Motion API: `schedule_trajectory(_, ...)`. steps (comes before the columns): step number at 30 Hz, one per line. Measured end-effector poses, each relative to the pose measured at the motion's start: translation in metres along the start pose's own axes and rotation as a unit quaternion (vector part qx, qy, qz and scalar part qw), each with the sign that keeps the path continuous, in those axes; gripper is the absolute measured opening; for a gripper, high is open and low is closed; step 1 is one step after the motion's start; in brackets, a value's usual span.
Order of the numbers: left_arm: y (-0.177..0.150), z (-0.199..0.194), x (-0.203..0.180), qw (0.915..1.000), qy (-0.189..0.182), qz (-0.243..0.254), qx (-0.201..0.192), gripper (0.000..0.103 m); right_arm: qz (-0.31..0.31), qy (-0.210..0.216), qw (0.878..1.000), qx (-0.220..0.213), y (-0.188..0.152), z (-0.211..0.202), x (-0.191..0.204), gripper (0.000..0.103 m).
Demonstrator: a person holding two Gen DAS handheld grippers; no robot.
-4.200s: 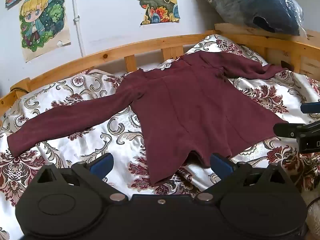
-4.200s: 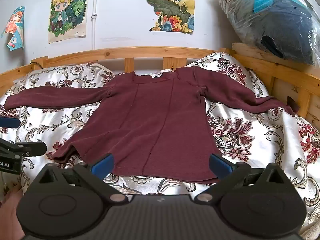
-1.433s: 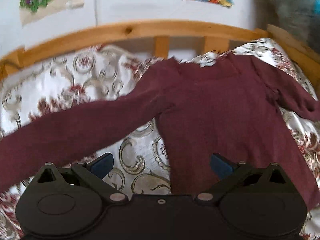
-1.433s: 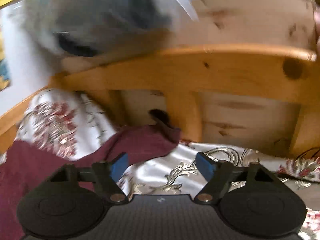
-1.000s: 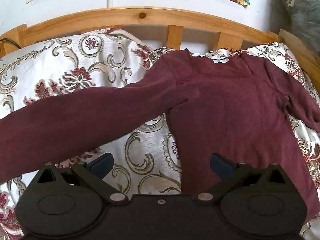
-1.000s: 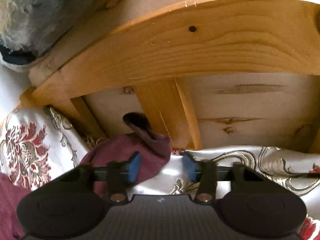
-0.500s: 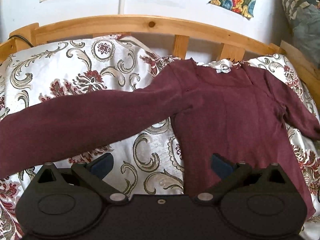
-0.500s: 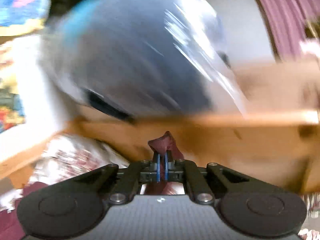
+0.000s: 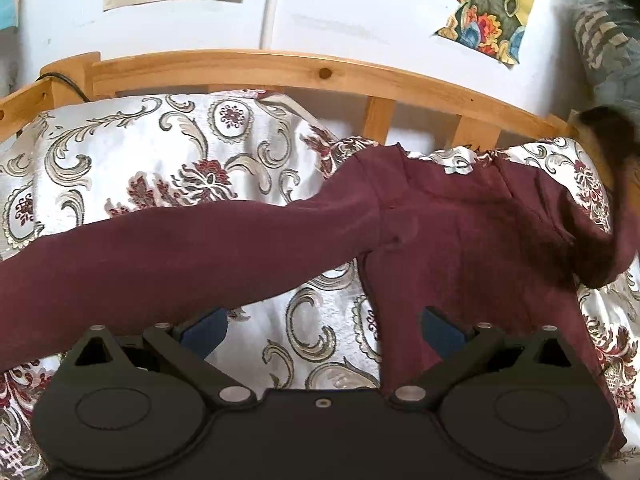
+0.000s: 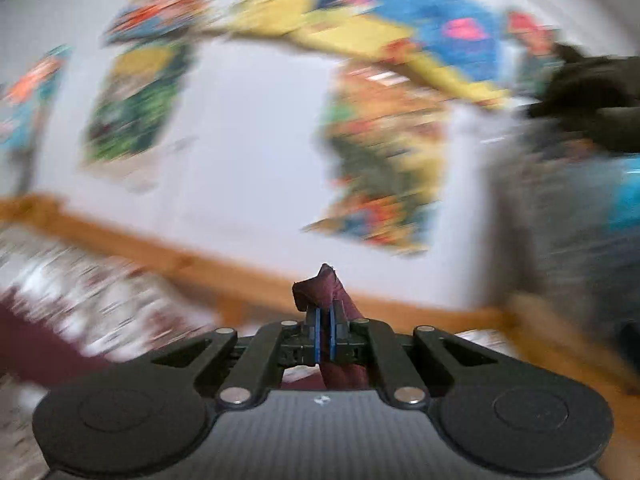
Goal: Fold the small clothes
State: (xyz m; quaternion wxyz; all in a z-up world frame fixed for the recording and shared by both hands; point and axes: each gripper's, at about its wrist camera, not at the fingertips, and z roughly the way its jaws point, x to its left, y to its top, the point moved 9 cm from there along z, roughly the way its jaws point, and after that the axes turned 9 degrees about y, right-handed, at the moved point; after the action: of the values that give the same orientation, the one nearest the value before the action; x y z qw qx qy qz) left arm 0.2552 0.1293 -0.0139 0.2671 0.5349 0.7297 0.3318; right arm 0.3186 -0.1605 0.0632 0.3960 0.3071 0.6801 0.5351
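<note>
Two grippers are showing on my feeds, and they are doing different things. I am seeing the left gripper (image 9: 322, 328) hanging over the bed with its blue pads (image 9: 204, 326) standing wide apart and nothing between them. Beyond them the maroon shirt (image 9: 460, 240) is lying on the floral bedspread (image 9: 132, 168), its body running from the centre of the left wrist view toward 5 o'clock. One long sleeve (image 9: 168, 256) is stretching flat from the shoulder out toward 9 o'clock, passing just above the left pad. At 3 o'clock the other side of the shirt is rising off the cover in a dark, blurred fold. A wooden bed rail (image 9: 280, 68) is curving across at 12 o'clock, with posters (image 9: 488, 12) on the white wall above it.

I am watching the right gripper (image 10: 324, 336) pinching the sleeve cuff (image 10: 320, 288) tight, its pads almost meeting on the cloth. The cuff is poking up past the fingertips toward 12 o'clock, and more maroon fabric is hanging below them. Everything behind it is smeared by motion: coloured posters, the wooden rail, and a grey bundle (image 10: 560, 208) at 3 o'clock.
</note>
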Motion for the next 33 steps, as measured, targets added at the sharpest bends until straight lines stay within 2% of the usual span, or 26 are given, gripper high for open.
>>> schedule_trajectory(5,0.003,0.004,0.010,0.9999,0.002,-0.010,0.002,0.102,-0.056,0.091,0.993,0.058,-0.048,0.023,0.082,0.006)
schedule_trajectory(10,0.006,0.015,0.014,0.9998,-0.007,-0.016,0.002,0.102,-0.108,0.162,0.974,0.115,-0.094,0.017,0.133,0.007)
schedule_trajectory(13,0.007,0.025,0.009,0.9997,-0.016,-0.019,0.006,0.102,-0.123,0.209,0.961,0.131,-0.111,0.008,0.154,0.027)
schedule_trajectory(15,0.008,0.033,0.003,0.9994,-0.026,-0.019,0.010,0.102,-0.113,0.237,0.955,0.140,-0.113,-0.004,0.154,0.067)
schedule_trajectory(17,0.010,0.041,-0.004,0.9990,-0.039,-0.019,0.009,0.102,-0.098,0.247,0.954,0.141,-0.114,-0.014,0.144,0.075)
schedule_trajectory(19,0.012,0.047,-0.014,0.9984,-0.053,-0.017,0.004,0.102,-0.083,0.228,0.959,0.148,-0.113,-0.018,0.122,0.076)
schedule_trajectory(21,0.015,0.055,-0.028,0.9978,-0.066,-0.011,-0.001,0.102,-0.049,0.185,0.969,0.156,-0.111,-0.018,0.086,0.076)
schedule_trajectory(25,0.014,0.067,-0.061,0.9956,-0.093,0.008,-0.005,0.102,0.024,0.047,0.984,0.171,-0.116,-0.002,-0.006,0.076)
schedule_trajectory(27,0.008,0.074,-0.075,0.9944,-0.103,0.022,0.002,0.102,0.065,-0.004,0.982,0.179,-0.122,0.010,-0.051,0.073)
schedule_trajectory(29,-0.001,0.085,-0.087,0.9948,-0.091,0.041,0.020,0.102,0.095,-0.034,0.976,0.191,-0.131,0.025,-0.086,0.066)
schedule_trajectory(33,-0.016,0.099,-0.096,0.9958,-0.057,0.051,0.050,0.101,0.186,-0.038,0.959,0.212,-0.150,0.054,-0.141,0.061)
